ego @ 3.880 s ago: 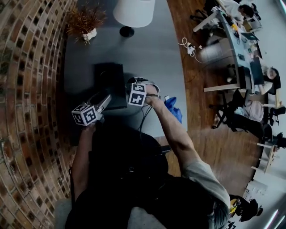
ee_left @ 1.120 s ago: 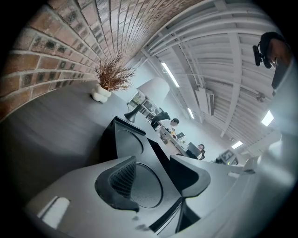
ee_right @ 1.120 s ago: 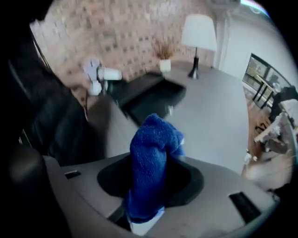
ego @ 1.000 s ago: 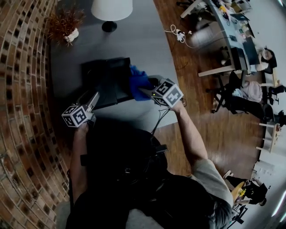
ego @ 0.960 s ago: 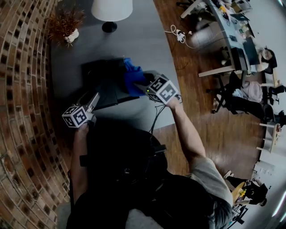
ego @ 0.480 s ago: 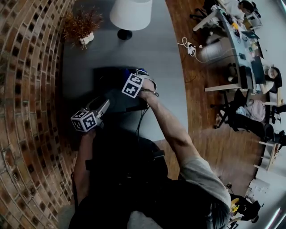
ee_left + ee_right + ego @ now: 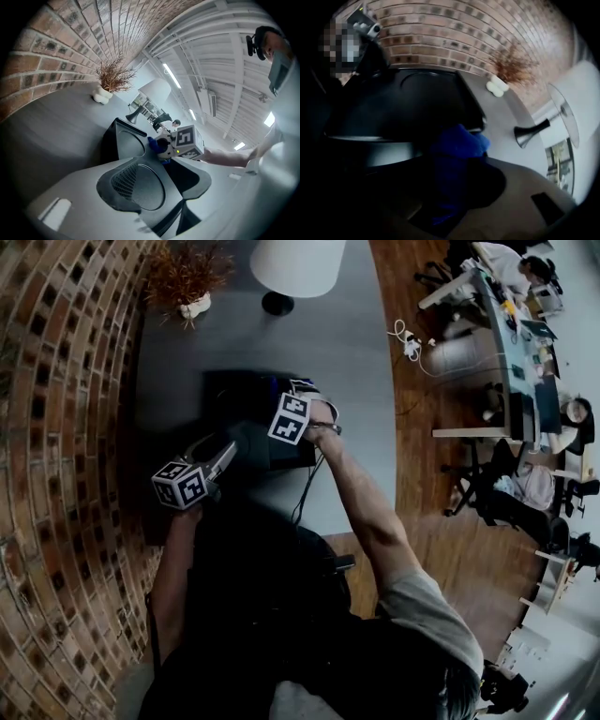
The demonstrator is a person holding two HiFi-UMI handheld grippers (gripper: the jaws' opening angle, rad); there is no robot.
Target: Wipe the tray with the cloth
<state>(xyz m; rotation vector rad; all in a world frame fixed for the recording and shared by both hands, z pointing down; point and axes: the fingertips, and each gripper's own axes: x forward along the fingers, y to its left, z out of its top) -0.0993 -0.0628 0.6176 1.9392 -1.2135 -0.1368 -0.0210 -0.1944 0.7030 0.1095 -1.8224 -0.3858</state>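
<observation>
The tray (image 7: pixel 230 395), black, is lying on the grey worktop (image 7: pixel 337 343) beside the brick wall (image 7: pixel 66 381), with the white lamp (image 7: pixel 295 263) and dried plant (image 7: pixel 187 277) farther along. On your left gripper (image 7: pixel 223 452) the jaws, just closing, are pinching its near corner. On your right gripper (image 7: pixel 302 401) they are clamping the blue cloth (image 7: pixel 457 145) against it.

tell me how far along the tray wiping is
Done: the blue cloth is picked up, clamped in the right hand-held gripper and held at the rim of the black tray. In hand: the left hand-held gripper, whose jaws have just been closing, appears to grip the tray's near corner to steady it. Left: the wiping strokes themselves. The tray is too dark to tell whether any part is wiped.
</observation>
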